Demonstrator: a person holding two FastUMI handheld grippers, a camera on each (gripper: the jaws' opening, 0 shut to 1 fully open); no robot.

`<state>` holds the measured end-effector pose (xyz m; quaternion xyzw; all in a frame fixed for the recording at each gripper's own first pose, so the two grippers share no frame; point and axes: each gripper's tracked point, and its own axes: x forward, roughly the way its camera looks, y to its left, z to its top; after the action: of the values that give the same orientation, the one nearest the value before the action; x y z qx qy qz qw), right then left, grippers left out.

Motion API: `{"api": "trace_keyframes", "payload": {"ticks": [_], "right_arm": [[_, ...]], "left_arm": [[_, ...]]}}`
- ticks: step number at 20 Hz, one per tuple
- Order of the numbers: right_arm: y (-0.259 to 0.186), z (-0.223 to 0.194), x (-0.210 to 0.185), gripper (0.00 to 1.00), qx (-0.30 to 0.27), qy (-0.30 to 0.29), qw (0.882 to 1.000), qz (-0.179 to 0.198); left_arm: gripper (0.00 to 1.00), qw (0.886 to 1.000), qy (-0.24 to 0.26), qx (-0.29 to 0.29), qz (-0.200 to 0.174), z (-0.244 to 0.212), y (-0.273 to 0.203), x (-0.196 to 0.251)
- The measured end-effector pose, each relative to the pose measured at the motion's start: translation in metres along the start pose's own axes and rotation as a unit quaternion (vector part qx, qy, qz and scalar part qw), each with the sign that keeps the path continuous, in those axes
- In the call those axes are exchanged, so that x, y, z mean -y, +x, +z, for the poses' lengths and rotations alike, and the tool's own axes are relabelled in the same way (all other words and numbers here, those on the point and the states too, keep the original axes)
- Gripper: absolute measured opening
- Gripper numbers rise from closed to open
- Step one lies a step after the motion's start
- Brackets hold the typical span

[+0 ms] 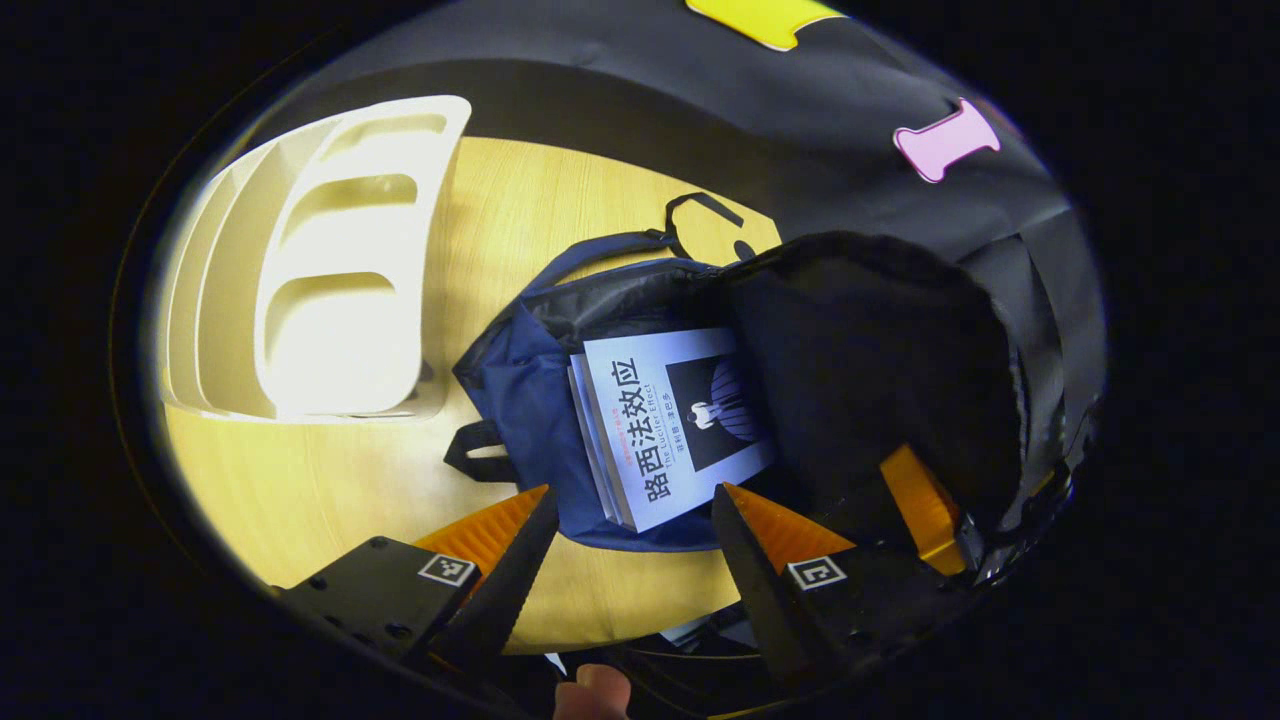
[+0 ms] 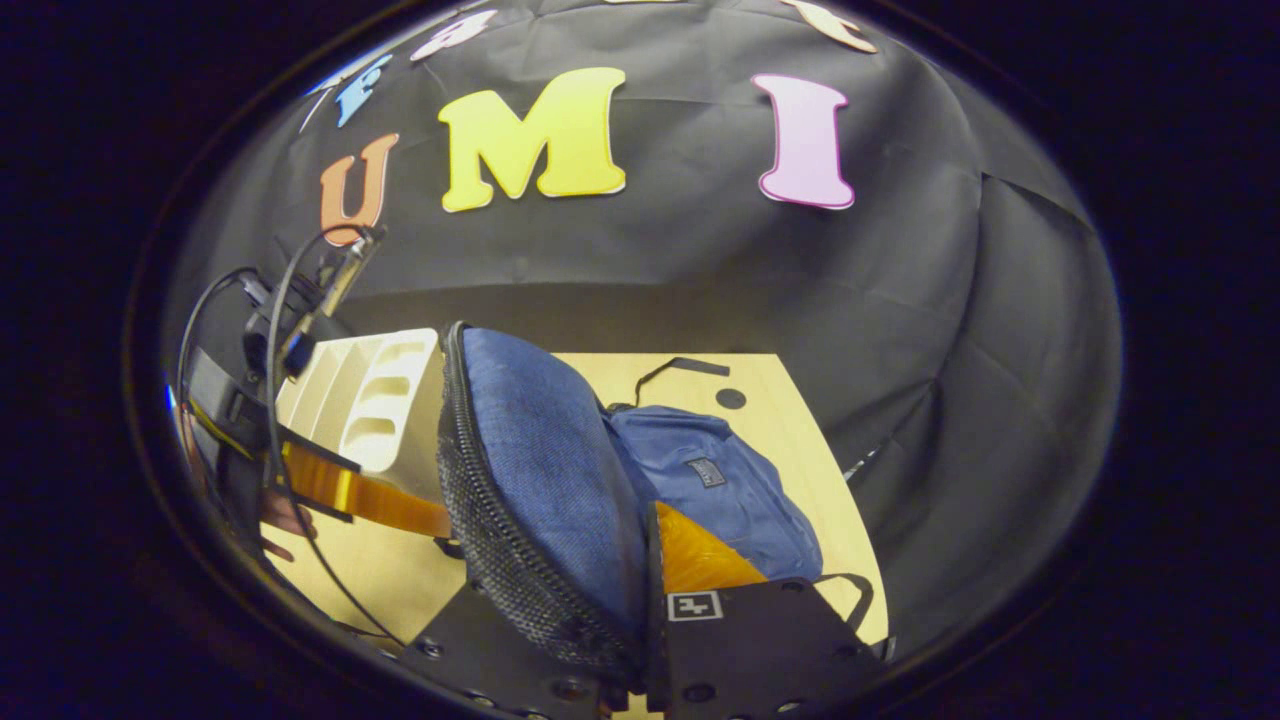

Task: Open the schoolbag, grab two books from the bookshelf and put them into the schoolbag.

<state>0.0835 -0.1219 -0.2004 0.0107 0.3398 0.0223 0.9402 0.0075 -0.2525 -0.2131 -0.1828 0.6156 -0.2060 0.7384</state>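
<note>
Pale wood surface [image 1: 330, 480] against the dark cloth wall of the booth. White bookshelf [image 1: 330, 290] stands toward the far left corner of the surface; its slots look bare from this angle. Blue schoolbag [image 1: 520, 400] lies mid-surface, just beside the bookshelf, mouth open toward the near edge. Front flap [image 2: 540, 470] is lifted upright by the right tongs [image 2: 640, 600], whose fingers are clamped on its mesh-lined rim. Inside the bag: a pale book [image 1: 670, 420] with a dark cover picture, resting on at least one more book, page edges showing at its left side. The stack's near end sticks out past the bag's mouth. Left tongs [image 1: 635, 520] hover at the near edge with fingers apart, empty, the book's near corner between the tips.

Judgement: the loading step is in its last stretch. Next move probably calls for nudging the stack fully in, then lowering the flap.
</note>
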Motion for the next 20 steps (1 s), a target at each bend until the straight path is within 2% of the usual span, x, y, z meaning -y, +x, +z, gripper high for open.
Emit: {"api": "trace_keyframes", "payload": {"ticks": [5, 6, 11, 14, 20], "right_arm": [[0.004, -0.010, -0.021, 0.05, -0.003, -0.029, 1.000, -0.010], [0.005, -0.011, -0.026, 0.10, -0.003, -0.037, 0.999, -0.012], [0.008, -0.026, -0.057, 0.24, -0.010, -0.064, 0.998, -0.008], [0.008, -0.034, -0.083, 0.44, -0.011, -0.083, 0.996, 0.003], [0.007, -0.050, -0.134, 0.68, -0.019, -0.107, 0.993, 0.034]], "left_arm": [[0.97, 1.000, -0.015, 0.020, 0.000, -0.010, -0.032, -0.020], [0.97, 1.000, -0.019, 0.024, -0.001, -0.012, -0.037, -0.025], [0.97, 0.998, -0.047, 0.037, 0.000, -0.023, -0.060, -0.052], [0.97, 0.997, -0.061, 0.046, 0.002, -0.027, -0.072, -0.068], [0.97, 0.995, -0.081, 0.061, 0.015, -0.038, -0.093, -0.101]]}}
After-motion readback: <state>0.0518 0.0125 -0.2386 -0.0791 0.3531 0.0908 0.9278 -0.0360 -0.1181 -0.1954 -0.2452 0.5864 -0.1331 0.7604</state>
